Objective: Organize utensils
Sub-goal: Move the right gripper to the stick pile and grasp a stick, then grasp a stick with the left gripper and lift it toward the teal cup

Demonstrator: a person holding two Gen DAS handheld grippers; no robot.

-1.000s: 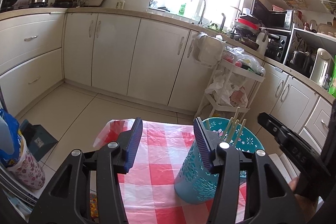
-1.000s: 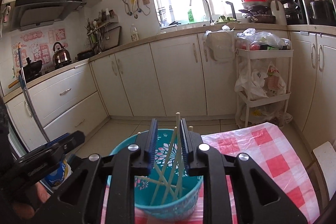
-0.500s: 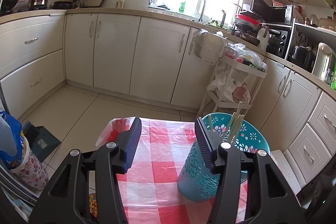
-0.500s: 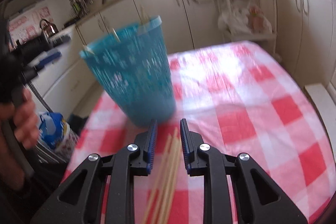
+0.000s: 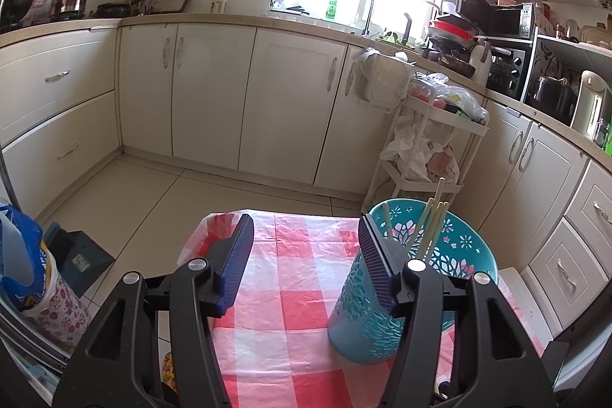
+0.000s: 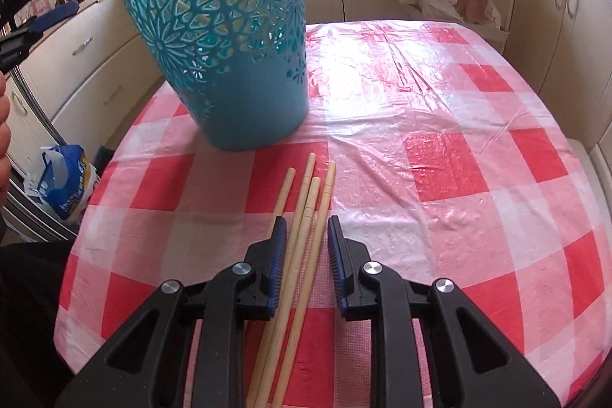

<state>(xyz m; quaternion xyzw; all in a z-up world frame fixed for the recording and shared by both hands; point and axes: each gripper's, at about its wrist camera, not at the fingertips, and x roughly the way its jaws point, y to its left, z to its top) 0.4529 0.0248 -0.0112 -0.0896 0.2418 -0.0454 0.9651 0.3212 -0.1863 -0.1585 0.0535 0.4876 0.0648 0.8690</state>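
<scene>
The table (image 6: 440, 140) has a red and white checked cloth on it. A blue basket (image 6: 229, 44) with flower holes stands upright near its far left side, and some chopsticks (image 5: 430, 228) stick up out of it, leaning a little. The left gripper (image 5: 306, 247) points out over the table, just beside the basket; its jaws are opening, with nothing between them. The right gripper (image 6: 306, 243) tips down at the table, jaws narrow. Four more chopsticks (image 6: 306, 217) lie flat below it, side by side, with their tips pointing toward the basket. I cannot tell if the jaws squeeze them.
</scene>
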